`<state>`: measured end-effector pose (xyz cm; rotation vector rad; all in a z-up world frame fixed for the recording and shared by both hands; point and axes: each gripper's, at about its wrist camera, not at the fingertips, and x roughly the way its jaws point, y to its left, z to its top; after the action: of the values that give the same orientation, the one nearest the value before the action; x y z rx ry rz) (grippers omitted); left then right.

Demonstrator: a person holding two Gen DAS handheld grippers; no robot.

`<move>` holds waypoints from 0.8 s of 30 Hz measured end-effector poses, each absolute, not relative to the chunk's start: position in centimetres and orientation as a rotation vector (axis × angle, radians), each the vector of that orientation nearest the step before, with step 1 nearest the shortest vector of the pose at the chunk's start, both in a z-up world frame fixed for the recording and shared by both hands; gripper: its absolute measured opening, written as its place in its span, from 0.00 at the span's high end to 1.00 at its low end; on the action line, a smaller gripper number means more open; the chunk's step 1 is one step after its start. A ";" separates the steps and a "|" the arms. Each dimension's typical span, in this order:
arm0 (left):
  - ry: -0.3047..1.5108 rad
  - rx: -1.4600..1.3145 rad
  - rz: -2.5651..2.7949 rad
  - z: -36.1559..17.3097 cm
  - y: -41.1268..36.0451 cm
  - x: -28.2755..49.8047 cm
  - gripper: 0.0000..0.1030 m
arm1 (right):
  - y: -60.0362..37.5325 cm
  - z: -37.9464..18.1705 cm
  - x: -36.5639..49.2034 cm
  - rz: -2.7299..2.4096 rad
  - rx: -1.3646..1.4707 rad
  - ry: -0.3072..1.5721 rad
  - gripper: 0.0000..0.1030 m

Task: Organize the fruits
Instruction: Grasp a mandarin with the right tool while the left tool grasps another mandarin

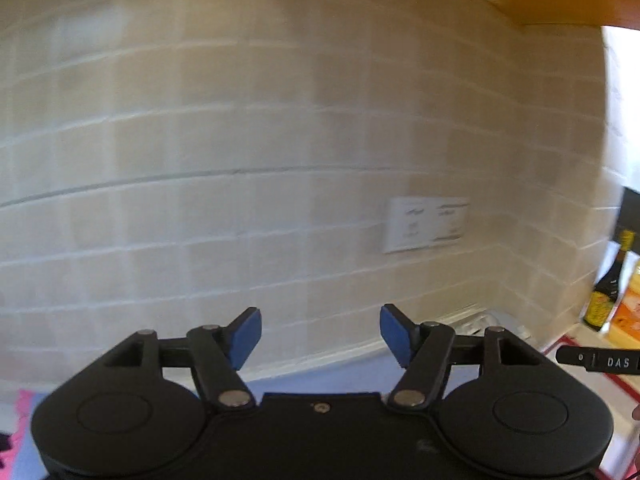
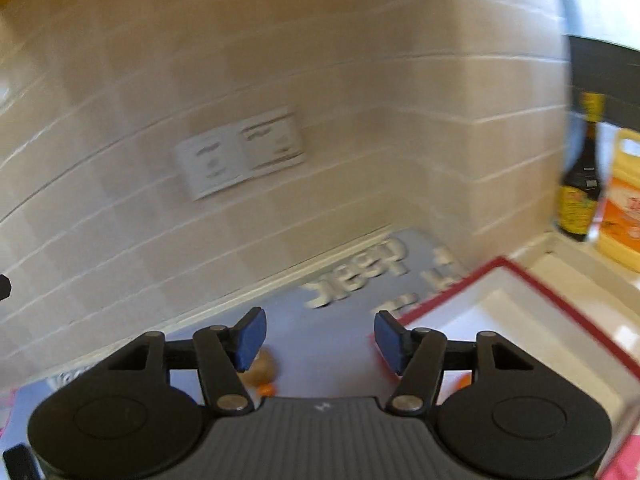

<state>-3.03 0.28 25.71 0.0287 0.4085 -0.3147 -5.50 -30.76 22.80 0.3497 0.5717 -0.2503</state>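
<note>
My left gripper (image 1: 320,336) is open and empty, raised and pointing at the tiled wall; no fruit shows in its view. My right gripper (image 2: 320,338) is open and empty, above a grey-blue mat (image 2: 344,344). A brownish round fruit (image 2: 262,368) lies on the mat just under its left finger, with an orange fruit (image 2: 266,390) beside it, partly hidden by the gripper body. Another orange piece (image 2: 464,382) peeks out by the right finger. A white tray with a red rim (image 2: 532,280) lies to the right of the mat.
A tiled wall with a double socket (image 2: 240,156) stands behind the mat. A dark sauce bottle (image 2: 580,184) and a yellow-orange container (image 2: 624,204) stand at the far right. The right gripper's edge (image 1: 600,360) shows in the left wrist view. Pink cloth (image 1: 20,412) lies at lower left.
</note>
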 end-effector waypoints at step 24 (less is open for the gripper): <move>0.834 0.059 -0.421 6.6 -1.4 4.7 0.24 | -19.4 9.0 9.6 -0.050 0.259 0.965 0.42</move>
<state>4.65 -1.42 6.64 0.0587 0.8343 -0.4214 9.63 -19.35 9.03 0.2591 0.9653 -0.0497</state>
